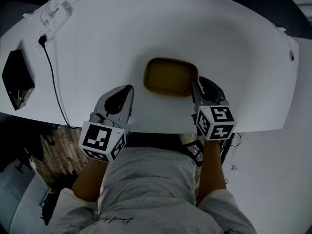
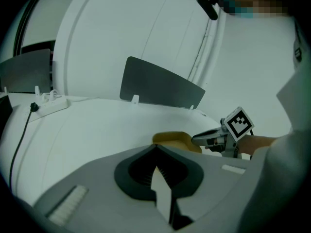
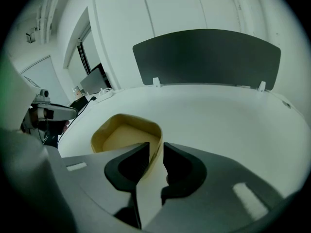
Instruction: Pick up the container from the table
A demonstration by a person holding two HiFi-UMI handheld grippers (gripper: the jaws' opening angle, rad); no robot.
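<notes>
A shallow yellow container (image 1: 170,77) with rounded corners sits on the white table (image 1: 97,48), near its front edge. My right gripper (image 1: 197,85) is at the container's right end. In the right gripper view the container's (image 3: 124,135) near wall stands between the jaws of the right gripper (image 3: 156,147), with a gap showing on the right side, so the jaws are open. My left gripper (image 1: 128,89) hovers left of the container, apart from it, its tips meeting. From the left gripper view, the left gripper (image 2: 155,147) is shut and empty, with the container (image 2: 175,140) beyond.
A white power strip (image 1: 54,12) lies at the back left, and its black cable (image 1: 53,87) runs to the front edge. A black object (image 1: 17,77) rests at the far left. A dark panel (image 3: 209,57) stands along the table's far edge.
</notes>
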